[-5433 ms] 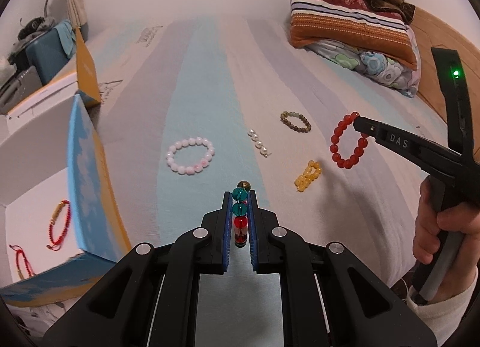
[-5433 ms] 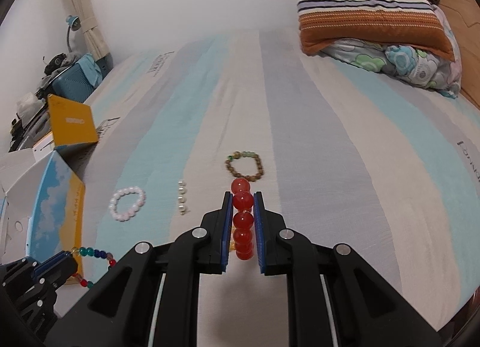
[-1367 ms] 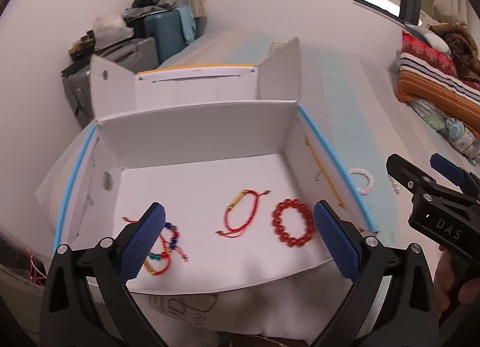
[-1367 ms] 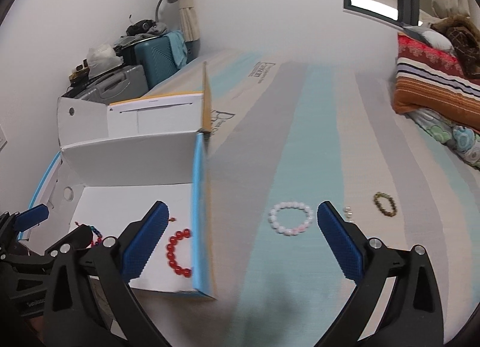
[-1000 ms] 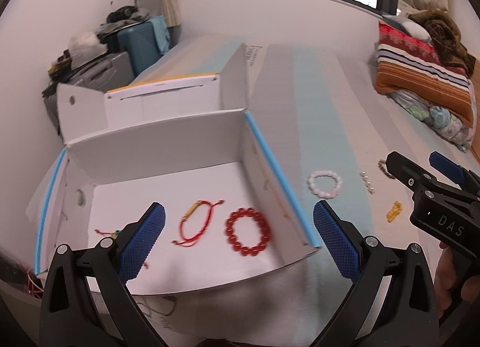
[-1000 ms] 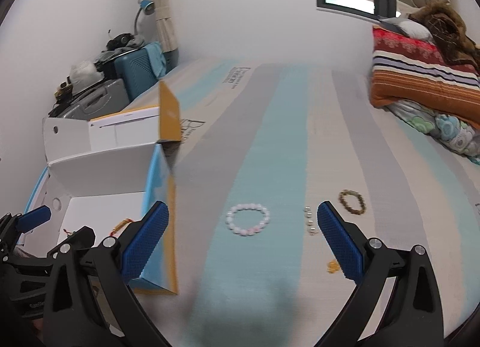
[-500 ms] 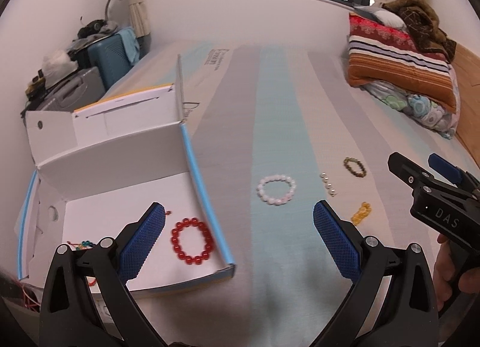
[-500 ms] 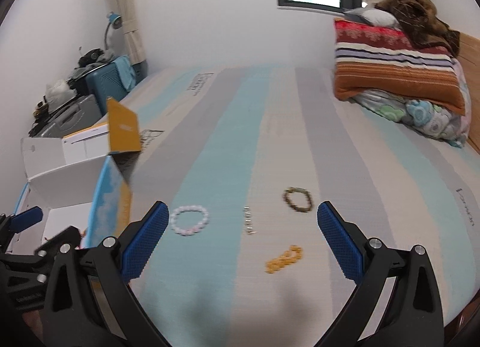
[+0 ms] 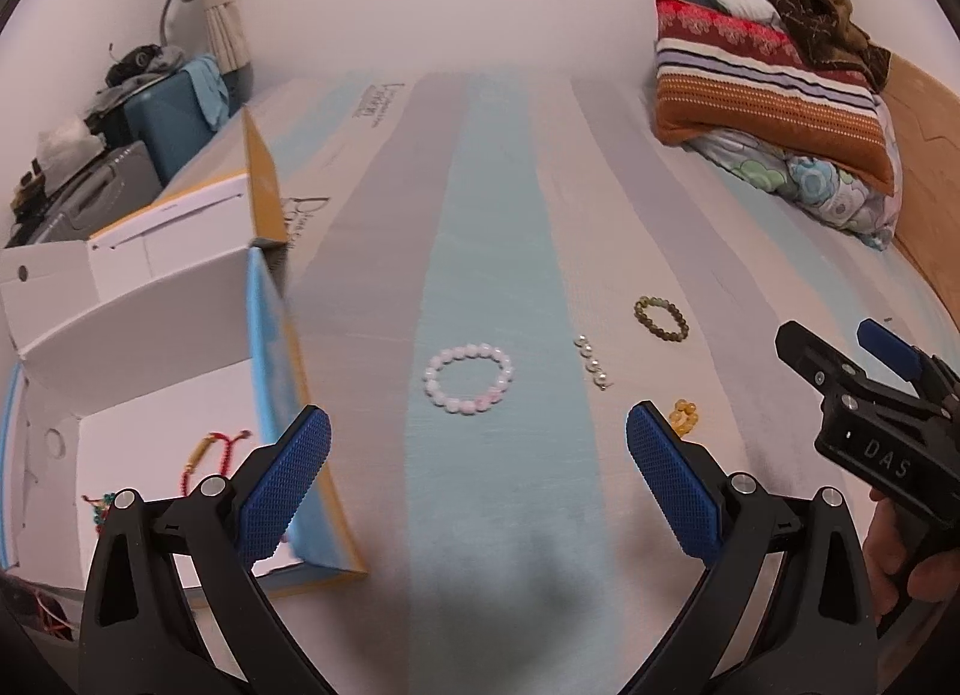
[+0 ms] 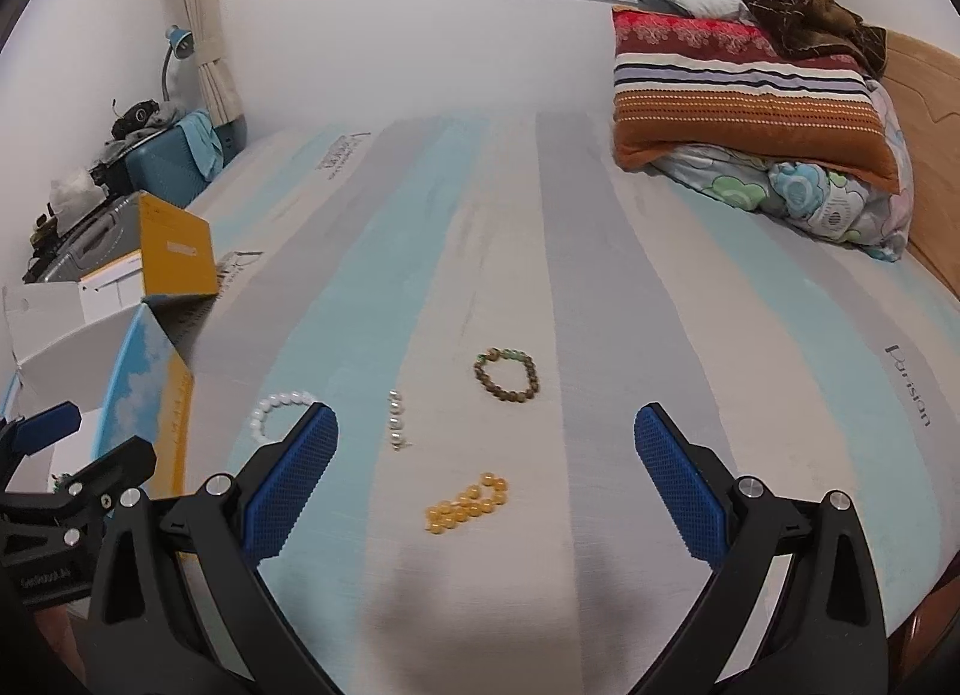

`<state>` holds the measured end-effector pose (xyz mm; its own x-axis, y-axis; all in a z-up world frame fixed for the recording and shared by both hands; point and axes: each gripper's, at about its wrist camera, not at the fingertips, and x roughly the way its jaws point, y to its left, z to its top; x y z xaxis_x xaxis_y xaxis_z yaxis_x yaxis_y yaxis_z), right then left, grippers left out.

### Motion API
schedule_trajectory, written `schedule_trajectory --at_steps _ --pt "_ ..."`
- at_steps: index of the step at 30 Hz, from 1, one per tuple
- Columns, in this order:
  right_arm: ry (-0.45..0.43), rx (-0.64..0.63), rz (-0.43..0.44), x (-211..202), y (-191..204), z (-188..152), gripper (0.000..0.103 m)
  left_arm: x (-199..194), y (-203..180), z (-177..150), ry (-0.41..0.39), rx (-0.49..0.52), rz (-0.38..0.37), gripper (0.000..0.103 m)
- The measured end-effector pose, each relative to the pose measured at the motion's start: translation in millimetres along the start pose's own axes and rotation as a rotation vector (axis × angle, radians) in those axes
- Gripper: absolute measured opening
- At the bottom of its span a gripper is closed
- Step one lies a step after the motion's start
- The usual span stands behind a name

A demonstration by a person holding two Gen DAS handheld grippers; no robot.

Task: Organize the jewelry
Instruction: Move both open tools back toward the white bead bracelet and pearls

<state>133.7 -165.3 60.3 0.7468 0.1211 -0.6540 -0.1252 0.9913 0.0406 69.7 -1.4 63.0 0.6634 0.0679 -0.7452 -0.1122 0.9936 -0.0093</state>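
Currently both grippers held wide open, nothing gripped: left gripper (image 9: 478, 473), right gripper (image 10: 486, 479). Laid out on striped bed (image 10: 600, 287): pink bracelet (image 9: 468, 378), pearl strand (image 10: 395, 420), brown bracelet (image 10: 507, 376), yellow bracelet (image 10: 467, 502). Red cord bracelet (image 9: 211, 455) seen inside white box (image 9: 120, 323), left.

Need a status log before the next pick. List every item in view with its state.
Left gripper: open, holding nothing.
Right gripper: open, holding nothing.
Box: open, flaps up.
Red cord bracelet: in box.
Pink bracelet: on bed, loose.
Pearl strand: on bed.
Brown bracelet: on bed.
Yellow bracelet: on bed, bunched.
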Motion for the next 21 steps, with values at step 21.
schedule_trajectory --at_steps 21 --pt "0.103 -0.023 -0.013 84.0 -19.2 -42.8 0.095 118.6 -20.2 -2.9 0.092 -0.019 0.017 0.097"
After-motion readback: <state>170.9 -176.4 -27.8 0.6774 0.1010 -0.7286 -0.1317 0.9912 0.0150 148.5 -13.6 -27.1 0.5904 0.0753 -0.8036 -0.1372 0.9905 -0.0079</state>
